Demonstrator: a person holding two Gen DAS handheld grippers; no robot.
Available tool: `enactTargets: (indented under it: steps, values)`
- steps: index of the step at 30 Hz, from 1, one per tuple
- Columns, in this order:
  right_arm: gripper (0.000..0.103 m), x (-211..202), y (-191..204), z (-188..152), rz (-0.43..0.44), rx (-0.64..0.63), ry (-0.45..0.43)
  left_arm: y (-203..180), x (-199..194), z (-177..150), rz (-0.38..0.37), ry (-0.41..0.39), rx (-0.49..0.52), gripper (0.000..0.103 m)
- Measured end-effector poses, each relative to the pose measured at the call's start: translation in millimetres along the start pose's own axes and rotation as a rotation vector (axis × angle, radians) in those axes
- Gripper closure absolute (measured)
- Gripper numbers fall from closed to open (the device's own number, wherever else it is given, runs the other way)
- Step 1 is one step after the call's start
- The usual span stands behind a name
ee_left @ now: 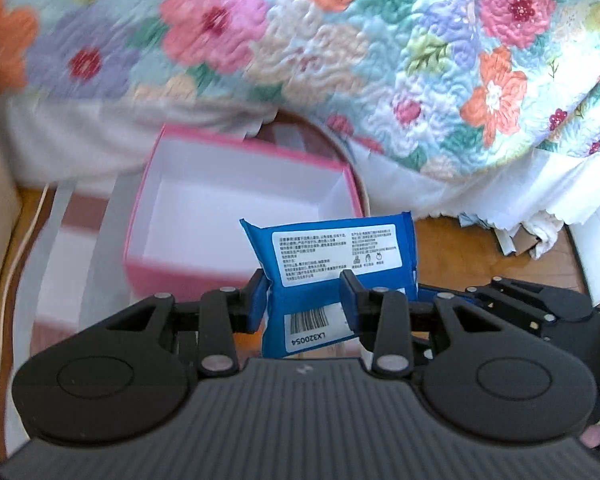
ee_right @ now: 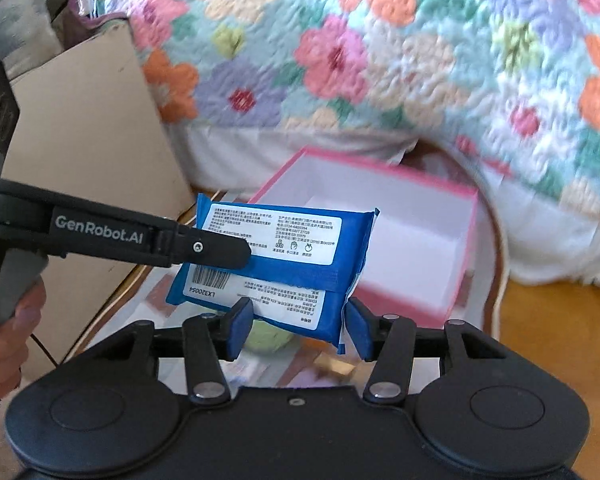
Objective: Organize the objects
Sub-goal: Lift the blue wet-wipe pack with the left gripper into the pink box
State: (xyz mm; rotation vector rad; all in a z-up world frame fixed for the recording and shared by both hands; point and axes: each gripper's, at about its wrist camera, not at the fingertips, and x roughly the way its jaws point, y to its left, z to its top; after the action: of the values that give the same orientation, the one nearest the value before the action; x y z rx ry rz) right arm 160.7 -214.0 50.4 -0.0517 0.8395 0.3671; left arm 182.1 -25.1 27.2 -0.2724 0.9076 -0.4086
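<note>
Wipes pack [ee_left: 332,256] upright, long axis crosswise, left claw [ee_left: 303,292] clamping.

The wipes pack [ee_left: 332,256] is glossy blue plastic film with smooth white paper-looking labels. The pink box [ee_left: 236,208] looks like matt cardboard, white and smooth inside. The bedspread [ee_left: 340,52] is quilted cloth, puffy and stitched all over. Both the left claw [ee_left: 302,288] and right claw [ee_right: 296,328] are matt black plastic with shiny metal pins and blue pads [ee_right: 240,330]. The floor [ee_left: 480,272] is shiny wood.
</note>
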Motion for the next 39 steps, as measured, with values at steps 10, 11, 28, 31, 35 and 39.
enactTargets:
  steps: [10,11,28,31,35,39]
  values:
    - [0.050,75,-76,29,0.057,-0.024,0.017,15,124,60,0.023,0.090,0.030,0.067]
    - [0.050,84,-82,30,0.049,-0.014,0.020,17,139,62,0.023,0.102,0.022,0.067]
    - [0.053,195,-116,50,-0.176,-0.090,0.204,46,262,80,-0.032,0.219,-0.078,0.066]
    - [0.053,208,-116,51,-0.213,-0.113,0.228,49,273,80,-0.026,0.232,-0.100,0.066]
    - [0.053,218,-111,46,-0.263,-0.150,0.234,42,278,79,0.035,0.240,-0.041,0.064]
    - [0.053,211,-109,43,-0.238,-0.137,0.177,34,265,75,0.040,0.241,0.014,0.061]
